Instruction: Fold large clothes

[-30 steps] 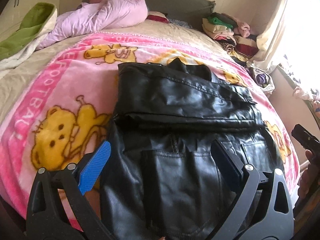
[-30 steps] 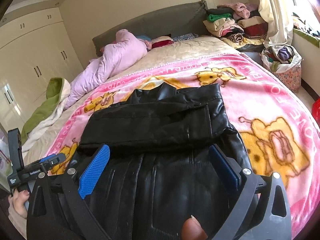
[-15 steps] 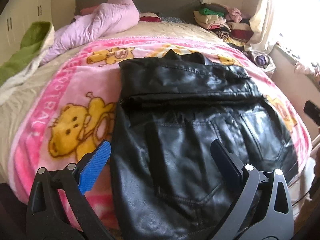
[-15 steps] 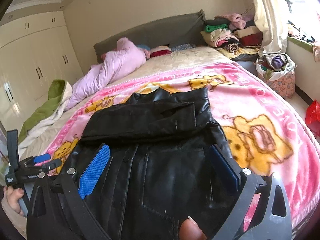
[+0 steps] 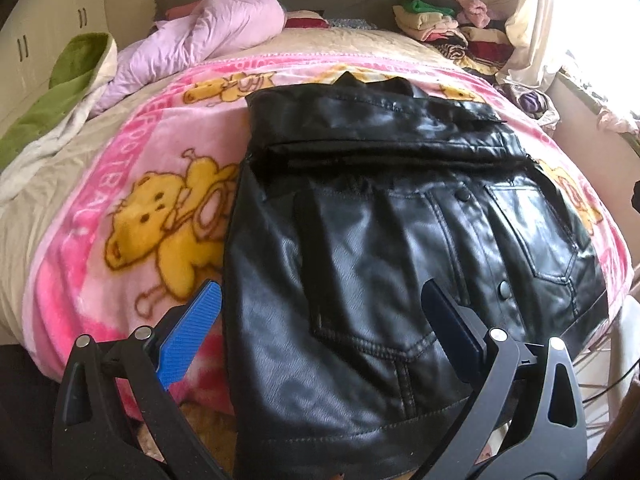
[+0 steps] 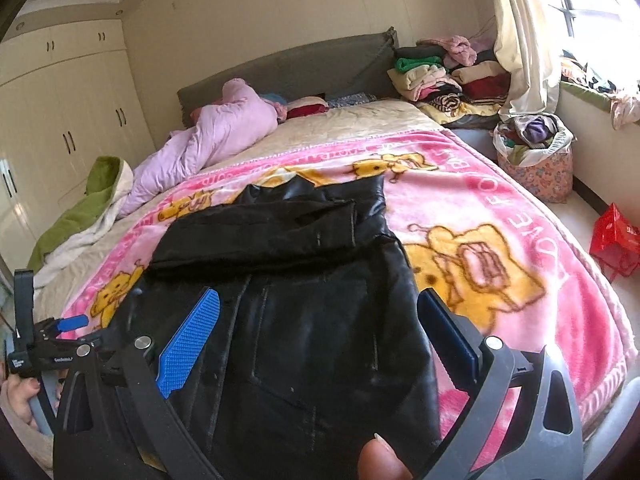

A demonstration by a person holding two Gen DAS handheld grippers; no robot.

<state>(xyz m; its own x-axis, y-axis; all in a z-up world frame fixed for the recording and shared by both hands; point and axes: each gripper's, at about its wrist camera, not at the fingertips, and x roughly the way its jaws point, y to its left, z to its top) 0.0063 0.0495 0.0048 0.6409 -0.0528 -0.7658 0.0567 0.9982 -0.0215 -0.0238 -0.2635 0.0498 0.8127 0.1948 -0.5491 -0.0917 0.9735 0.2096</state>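
Observation:
A black leather jacket point(image 5: 380, 216) lies front-up on the pink bear blanket point(image 5: 160, 184), its sleeves folded across the chest and its hem hanging over the bed's near edge. The same jacket point(image 6: 304, 304) fills the middle of the right wrist view. My left gripper point(image 5: 320, 320) hovers open over the jacket's lower left pocket area, holding nothing. My right gripper point(image 6: 316, 328) is open above the jacket's lower right part, with nothing between its blue pads. The left gripper point(image 6: 60, 328) also shows at the far left of the right wrist view, held by a hand.
A lilac quilt point(image 6: 212, 136) and a green blanket point(image 6: 84, 208) lie on the bed's far left. Stacked folded clothes point(image 6: 444, 76) sit by the headboard at right. A bag of clothes point(image 6: 536, 160) and a red stool point(image 6: 616, 240) stand on the floor to the right.
Both grippers have pulled back toward the foot of the bed and risen, so more of the jacket's hem and the bed edge show. The jacket has not moved.

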